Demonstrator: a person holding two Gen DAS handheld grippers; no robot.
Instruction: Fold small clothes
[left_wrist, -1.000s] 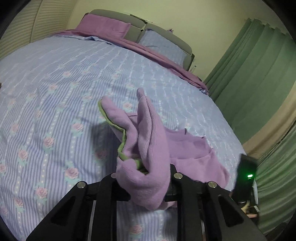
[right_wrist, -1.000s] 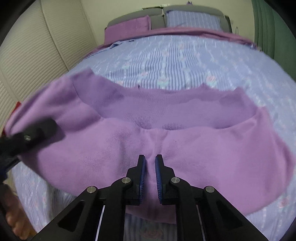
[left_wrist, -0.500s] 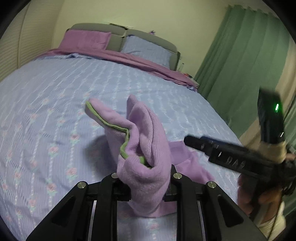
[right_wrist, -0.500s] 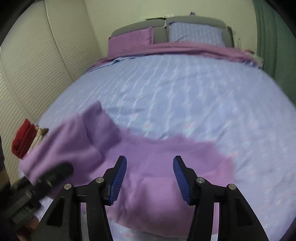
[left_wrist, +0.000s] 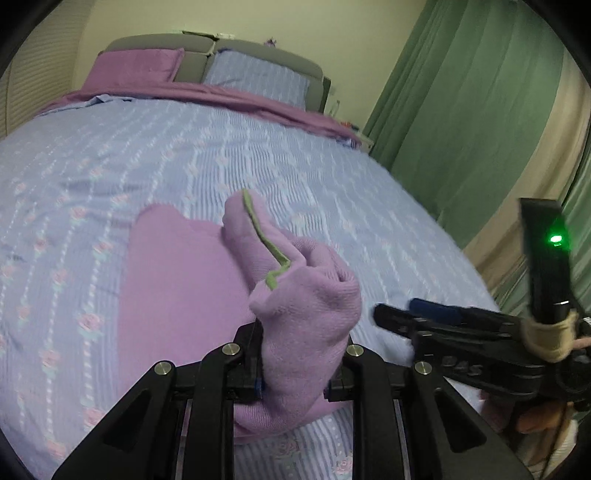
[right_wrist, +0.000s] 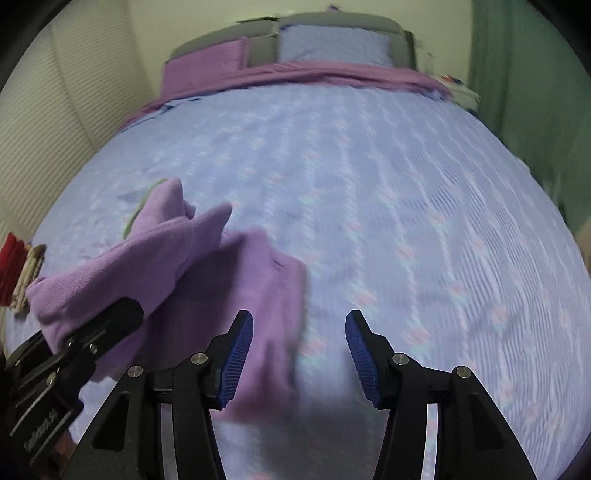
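Pinching a thick bunch of the purple garment (left_wrist: 303, 317) between its black fingers, my left gripper (left_wrist: 295, 373) had the cloth clamped tight in the left wrist view, the fabric bulging up over the jaws and spilling below them. A thin green trim (left_wrist: 258, 236) ran along the lifted fold, which stood up off the bed (left_wrist: 110, 155), while the rest of the garment lay spread flat on the blue flowered bedspread to the left of the raised part. Off to the right in that same view, my right gripper (left_wrist: 421, 325) reached in from the side, a green light (left_wrist: 555, 239) glowing on the unit above it, with green curtains (left_wrist: 461, 110) hanging behind. At the far end sat a purple pillow (left_wrist: 136, 68) and a blue pillow (left_wrist: 258, 79) against the grey headboard. Over in the right wrist view, things were blurred, but my right gripper (right_wrist: 299, 354) clearly stood with its blue pads (right_wrist: 236, 354) spread apart and nothing between them, only bedspread below the gap. The purple garment (right_wrist: 236, 280) lay to the left of those pads, one edge just beside the left pad, and its lifted end ran down into my left gripper (right_wrist: 99, 325) at the lower left. By the wall at the far left edge sat something red (right_wrist: 11, 266), too small to tell.
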